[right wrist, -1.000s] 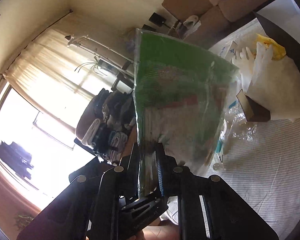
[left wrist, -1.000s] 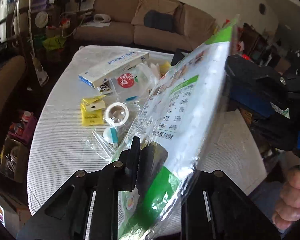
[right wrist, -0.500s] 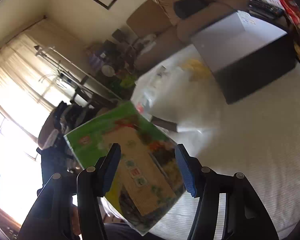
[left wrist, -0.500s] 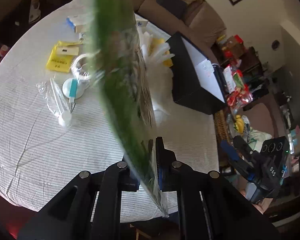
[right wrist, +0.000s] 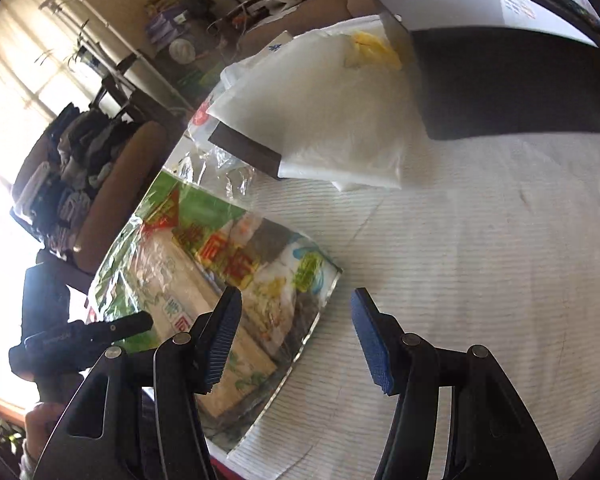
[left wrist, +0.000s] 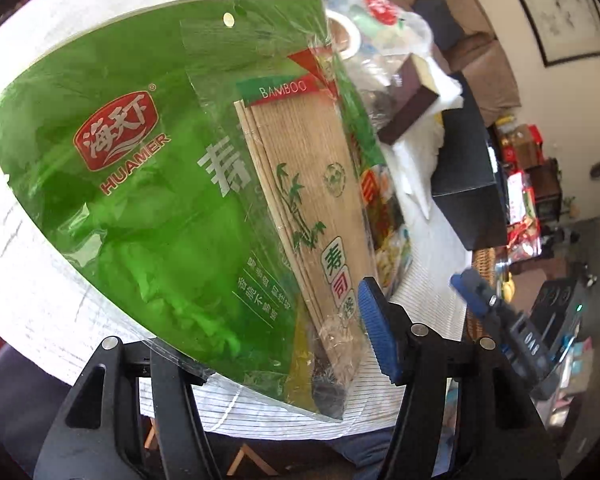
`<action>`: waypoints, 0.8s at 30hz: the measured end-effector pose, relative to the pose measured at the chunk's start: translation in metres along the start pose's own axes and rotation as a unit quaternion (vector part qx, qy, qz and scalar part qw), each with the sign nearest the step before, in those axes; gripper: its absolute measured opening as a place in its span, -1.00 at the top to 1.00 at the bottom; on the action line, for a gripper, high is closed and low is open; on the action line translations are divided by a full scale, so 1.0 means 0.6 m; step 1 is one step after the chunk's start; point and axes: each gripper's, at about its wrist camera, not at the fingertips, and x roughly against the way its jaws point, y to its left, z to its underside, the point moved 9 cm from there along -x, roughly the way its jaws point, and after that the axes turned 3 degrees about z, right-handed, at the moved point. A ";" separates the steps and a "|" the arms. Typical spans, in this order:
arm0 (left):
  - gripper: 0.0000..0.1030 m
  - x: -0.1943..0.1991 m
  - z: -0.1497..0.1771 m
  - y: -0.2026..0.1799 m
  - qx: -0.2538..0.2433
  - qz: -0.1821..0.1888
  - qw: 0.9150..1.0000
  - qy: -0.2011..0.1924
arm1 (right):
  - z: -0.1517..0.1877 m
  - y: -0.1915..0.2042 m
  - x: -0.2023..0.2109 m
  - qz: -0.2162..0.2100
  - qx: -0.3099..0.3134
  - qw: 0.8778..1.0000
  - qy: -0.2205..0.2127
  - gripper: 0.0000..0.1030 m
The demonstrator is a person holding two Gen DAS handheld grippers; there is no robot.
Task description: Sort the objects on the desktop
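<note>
The green sushi-kit packet [left wrist: 172,184], a flat plastic bag with a bamboo rolling mat [left wrist: 312,200] sealed against its front, lies near the front edge of the striped tablecloth [right wrist: 480,248], one corner close to the table's rim. The left gripper [left wrist: 268,344] is letting go of it: its jaws are opening, the packet's lower edge lies between them, and the blue pad visible on one side stands clear of the film. The right gripper [right wrist: 292,340] hangs just beside the packet's near corner with its jaws apart and nothing between them, only bare cloth. Beyond the packet, further onto the table, sits a dark brown block [right wrist: 248,152] under a white plastic bag [right wrist: 328,120], then a black box [right wrist: 508,84], with crumpled clear wrap [right wrist: 220,172] touching the packet's far edge. To finish this placing cleanly, the left jaws should probably spread until both pads are free of the slippery film, then back straight out along the packet's plane so it is not dragged toward the edge. It appears safest to check that the packet rests flat and wholly on the cloth before either hand goes for the next item.
</note>
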 end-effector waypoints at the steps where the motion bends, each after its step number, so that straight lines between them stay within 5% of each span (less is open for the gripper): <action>1: -0.13 -0.004 0.007 0.010 0.006 0.000 1.000 0.002 | -0.013 0.009 -0.009 0.006 0.020 1.000 0.002 -0.16; 6: -0.14 -0.003 0.019 0.023 0.009 0.028 1.000 -0.004 | -0.057 0.047 -0.090 -0.002 0.098 0.994 0.039 -0.20; 13: -0.15 -0.001 0.017 0.023 -0.018 0.050 0.999 0.008 | -0.062 0.069 -0.175 -0.059 0.128 0.986 0.086 -0.21; 20: -0.34 0.001 0.009 0.021 -0.001 0.108 0.994 0.004 | -0.021 0.113 -0.207 -0.129 0.185 0.958 0.174 -0.29; 24: -0.34 0.001 -0.003 0.023 0.011 0.121 0.993 -0.002 | 0.006 0.118 -0.174 -0.167 0.210 0.943 0.198 0.13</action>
